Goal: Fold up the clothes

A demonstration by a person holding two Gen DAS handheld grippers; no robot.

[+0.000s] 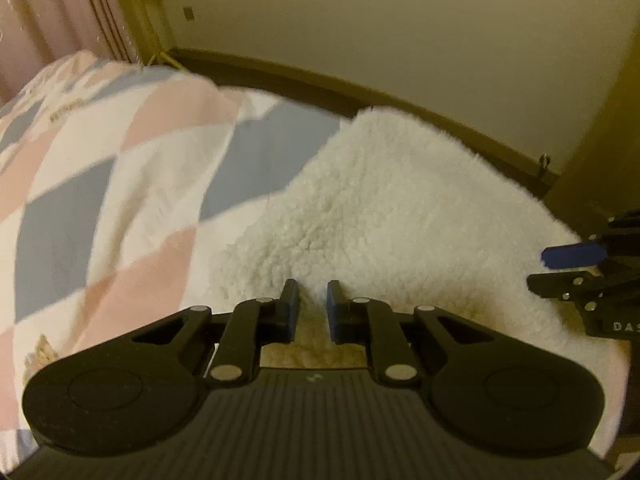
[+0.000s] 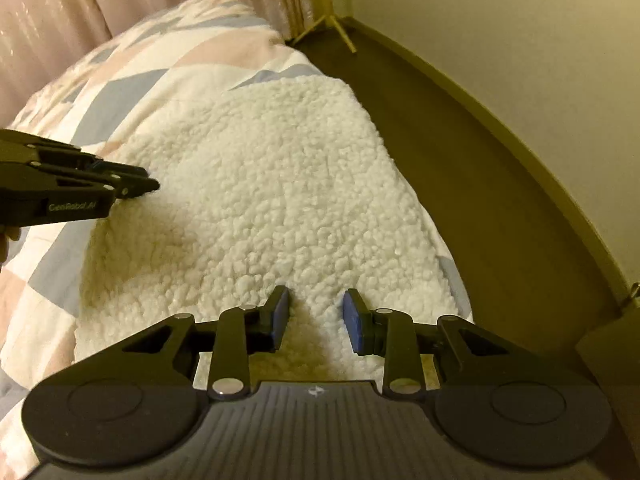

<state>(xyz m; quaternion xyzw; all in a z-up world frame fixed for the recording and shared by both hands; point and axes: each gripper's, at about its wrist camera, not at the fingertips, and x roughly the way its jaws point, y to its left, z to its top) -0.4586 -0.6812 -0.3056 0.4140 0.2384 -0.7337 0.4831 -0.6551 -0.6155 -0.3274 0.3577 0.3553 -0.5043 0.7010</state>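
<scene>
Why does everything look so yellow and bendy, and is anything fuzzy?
Left wrist view: warm yellowish room light, the checked bedcover smeared by motion blur, the baseboard curved by the fisheye lens. Right wrist view: sharper on the white fleece garment, same yellow cast, dark rounded corners, the floor bowed.

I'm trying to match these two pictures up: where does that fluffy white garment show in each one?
Left wrist view: the fluffy white garment fills the centre and right, ahead of the left tongs.
Right wrist view: the garment fills the middle, ahead of the right tongs, running up toward the floor.
Shared landmark: the pink, blue and white checked quilt lying under it, on its left in both.
</scene>
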